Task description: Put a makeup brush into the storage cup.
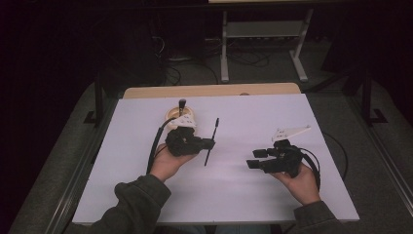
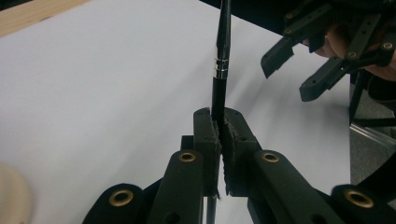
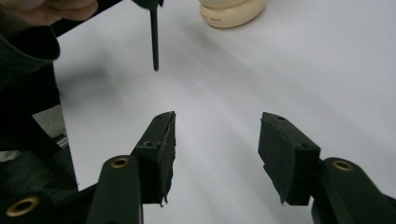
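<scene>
Left gripper [image 1: 207, 143] clamps the thin black brush [image 1: 211, 141] mid-shaft above the white table [image 1: 253, 195], right gripper [image 1: 254, 159] wide and empty nearby; probably bound for the cream holder [image 1: 176, 114], so keep the shaft vertical and lower slowly.

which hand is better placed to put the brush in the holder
Left. The left gripper is already shut on the brush, right beside the cream holder. The right gripper is open, empty and farther away.

Left gripper [image 1: 207, 143] clamped, right gripper [image 1: 254, 159] agape
</scene>
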The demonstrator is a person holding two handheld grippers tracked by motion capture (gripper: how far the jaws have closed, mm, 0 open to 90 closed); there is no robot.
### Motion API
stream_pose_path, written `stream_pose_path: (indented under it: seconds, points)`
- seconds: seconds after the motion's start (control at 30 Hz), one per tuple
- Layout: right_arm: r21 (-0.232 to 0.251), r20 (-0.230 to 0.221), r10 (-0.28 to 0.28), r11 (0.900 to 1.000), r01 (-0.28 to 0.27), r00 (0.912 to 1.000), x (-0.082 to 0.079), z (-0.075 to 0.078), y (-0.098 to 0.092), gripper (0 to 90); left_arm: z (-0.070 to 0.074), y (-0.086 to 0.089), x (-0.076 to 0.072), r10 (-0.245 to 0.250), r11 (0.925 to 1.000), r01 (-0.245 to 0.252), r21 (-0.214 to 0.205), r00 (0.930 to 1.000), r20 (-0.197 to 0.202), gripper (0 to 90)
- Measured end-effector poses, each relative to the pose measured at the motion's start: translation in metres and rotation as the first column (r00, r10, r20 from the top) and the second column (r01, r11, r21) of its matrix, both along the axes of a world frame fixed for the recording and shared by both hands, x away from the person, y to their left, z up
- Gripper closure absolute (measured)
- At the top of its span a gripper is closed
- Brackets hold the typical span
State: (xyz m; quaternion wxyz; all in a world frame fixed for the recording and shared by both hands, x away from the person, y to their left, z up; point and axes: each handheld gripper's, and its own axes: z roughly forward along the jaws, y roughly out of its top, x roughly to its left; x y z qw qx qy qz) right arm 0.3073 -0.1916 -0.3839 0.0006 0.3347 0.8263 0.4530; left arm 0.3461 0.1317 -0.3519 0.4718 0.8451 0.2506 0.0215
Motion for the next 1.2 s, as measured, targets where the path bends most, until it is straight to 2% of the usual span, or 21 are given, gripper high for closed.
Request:
stream_pose_path:
  seconds: [0.47, 1.0, 1.2]
  points:
    - [-0.013, 0.012, -0.039, 0.9992, 0.039, 0.9992, -0.004, -0.005, -0.011, 40.4, 0.009, 0.022, 0.01, 0.074, 0.9971, -0.074, -0.015, 0.9971, 0.013, 85.5]
    - [-0.023, 0.014, -0.075, 0.9969, 0.076, 0.997, -0.005, -0.01, -0.021, 37.1, 0.014, 0.039, 0.023, 0.117, 0.9929, -0.117, -0.025, 0.9928, 0.025, 85.5]
    - [-0.028, 0.02, -0.09, 0.9955, 0.09, 0.9958, -0.005, -0.01, -0.025, 36.0, 0.017, 0.045, 0.027, 0.142, 0.989, -0.141, -0.044, 0.9897, 0.018, 85.5]
